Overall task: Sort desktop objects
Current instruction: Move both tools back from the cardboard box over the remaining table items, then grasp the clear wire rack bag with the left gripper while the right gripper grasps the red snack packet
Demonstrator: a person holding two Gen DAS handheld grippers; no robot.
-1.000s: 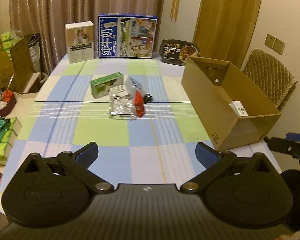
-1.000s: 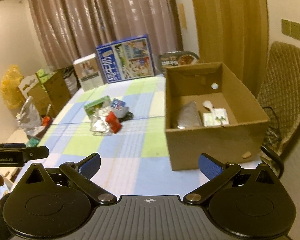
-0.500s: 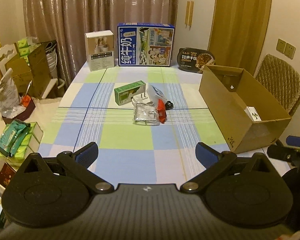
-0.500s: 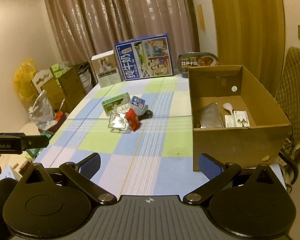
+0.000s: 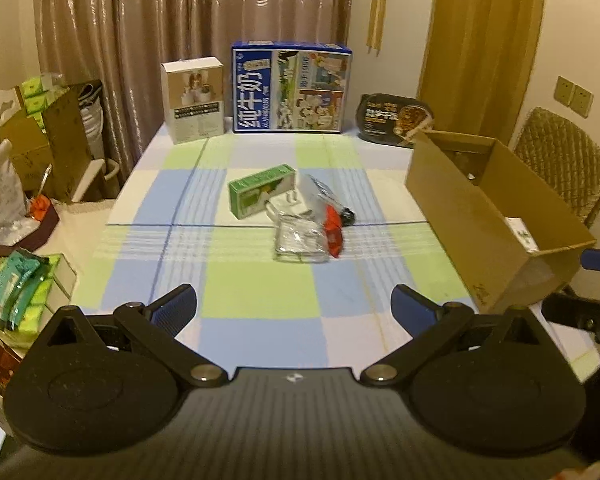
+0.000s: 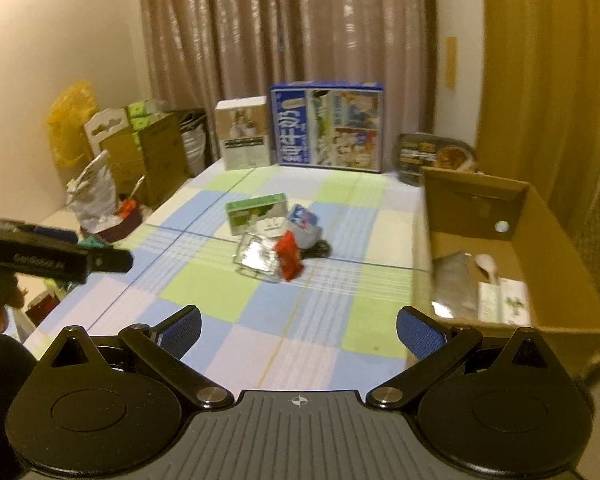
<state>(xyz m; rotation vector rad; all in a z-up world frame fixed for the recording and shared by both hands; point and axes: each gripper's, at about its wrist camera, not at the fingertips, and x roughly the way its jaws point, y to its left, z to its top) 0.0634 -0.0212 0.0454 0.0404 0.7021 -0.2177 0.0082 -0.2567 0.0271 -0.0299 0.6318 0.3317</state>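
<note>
Right wrist view is showing me the cardboard box (image 6: 516, 276) at the right edge of the table (image 6: 260, 344), and it is already holding a few things: a grey foil pouch (image 6: 452, 280), a white spoon (image 6: 487, 266) and a white packet (image 6: 502, 300) lying on its floor. So I am judging the sorting as partly done.

What is left is sitting in a small heap near the middle of the checked cloth, well apart from the box: a green carton (image 5: 260, 194), a clear plastic packet (image 5: 300, 242) in front of it, a red sachet (image 5: 333, 232) touching that packet's right side, a blue-and-white pouch (image 6: 306, 222) and something small and black (image 5: 347, 216) behind the sachet that I cannot identify. Whether the large cartons standing at the far edge are also meant to be sorted, I cannot tell.

I am holding my left gripper (image 5: 294, 304) over the near edge of the table with its jaws spread wide, gripping nothing and touching nothing. My right gripper (image 6: 298, 326) is likewise gaping wide and empty, hovering above the cloth just beside the box's near corner. Both are pointing toward the heap, which is lying well ahead of the fingertips.
</note>
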